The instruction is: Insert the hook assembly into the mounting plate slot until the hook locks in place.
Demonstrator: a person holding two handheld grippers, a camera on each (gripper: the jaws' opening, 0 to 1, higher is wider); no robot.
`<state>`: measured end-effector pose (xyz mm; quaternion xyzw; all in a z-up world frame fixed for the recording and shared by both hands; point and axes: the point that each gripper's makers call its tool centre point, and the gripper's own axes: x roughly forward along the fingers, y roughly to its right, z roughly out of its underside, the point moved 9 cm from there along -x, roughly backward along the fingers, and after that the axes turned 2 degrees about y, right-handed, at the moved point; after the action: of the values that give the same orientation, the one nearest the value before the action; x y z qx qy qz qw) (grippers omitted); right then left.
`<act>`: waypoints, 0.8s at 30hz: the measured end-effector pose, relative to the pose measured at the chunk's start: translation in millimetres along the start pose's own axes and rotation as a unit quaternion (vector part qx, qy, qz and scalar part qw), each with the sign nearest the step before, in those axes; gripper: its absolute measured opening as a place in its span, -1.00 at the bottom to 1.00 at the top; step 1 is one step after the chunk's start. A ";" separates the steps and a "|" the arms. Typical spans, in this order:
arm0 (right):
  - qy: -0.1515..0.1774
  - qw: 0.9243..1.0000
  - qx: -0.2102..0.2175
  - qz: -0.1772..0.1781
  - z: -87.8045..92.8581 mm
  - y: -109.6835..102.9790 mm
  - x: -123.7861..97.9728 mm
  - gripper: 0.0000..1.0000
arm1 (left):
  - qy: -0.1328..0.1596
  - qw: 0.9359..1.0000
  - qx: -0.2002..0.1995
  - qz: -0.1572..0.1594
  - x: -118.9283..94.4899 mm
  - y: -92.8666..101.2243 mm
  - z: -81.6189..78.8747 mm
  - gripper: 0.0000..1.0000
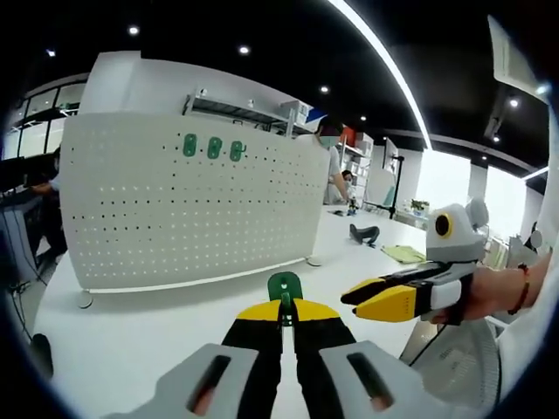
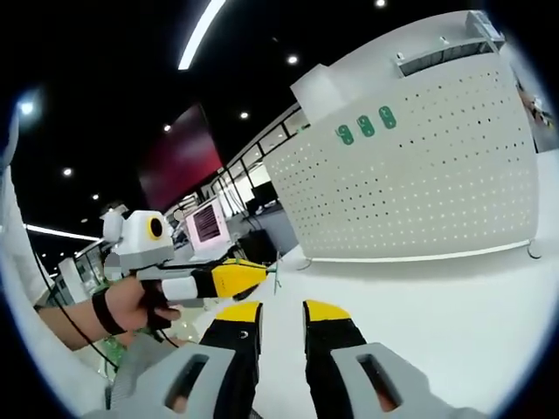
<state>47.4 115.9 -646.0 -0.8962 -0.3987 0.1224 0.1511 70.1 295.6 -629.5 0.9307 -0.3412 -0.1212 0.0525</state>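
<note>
yellow-tipped black fingers (image 1: 262,336); grey mounts; red cord bracelet (image 1: 523,289); black wristband (image 2: 104,312)

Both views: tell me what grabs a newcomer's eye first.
The white pegboard panel standing upright on the white table, with three green hooks in a row near its top. Closer in, the left tool is shut on another green hook, with the right tool alongside it.

Setting: open-plan lab or workshop hall. Dark ceiling with recessed spotlights and a long light strip (image 1: 384,61). White worktop (image 1: 131,323) carrying an upright white pegboard panel (image 1: 175,209). Behind it, metal shelving (image 1: 240,112) and further benches with people working. Distant glazed partitions (image 2: 240,179), possibly office rooms.
</note>
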 end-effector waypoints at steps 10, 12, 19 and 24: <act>0.009 1.000 -0.013 0.012 -1.9 2.5 -5.2 -0.37 | 0.017 1.000 0.003 -0.021 -0.2 -12.0 -12.9 -0.93; 0.017 1.000 -0.012 0.010 -3.1 2.7 -6.0 -0.29 | 0.020 1.000 0.006 -0.022 -0.2 -13.7 -16.3 -0.93; 0.021 1.000 -0.015 0.012 -2.7 1.4 -7.3 -0.23 | 0.033 0.999 0.020 -0.037 0.9 -20.2 -25.6 -0.93; 0.019 1.000 -0.023 0.007 0.1 -0.8 -10.3 -0.12 | 0.040 0.998 0.019 -0.044 2.6 -24.4 -29.2 -0.93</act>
<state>40.1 108.8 -644.8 -0.9045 -0.3920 0.0971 0.1375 94.8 312.9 -606.2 0.9497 -0.2999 -0.0791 0.0428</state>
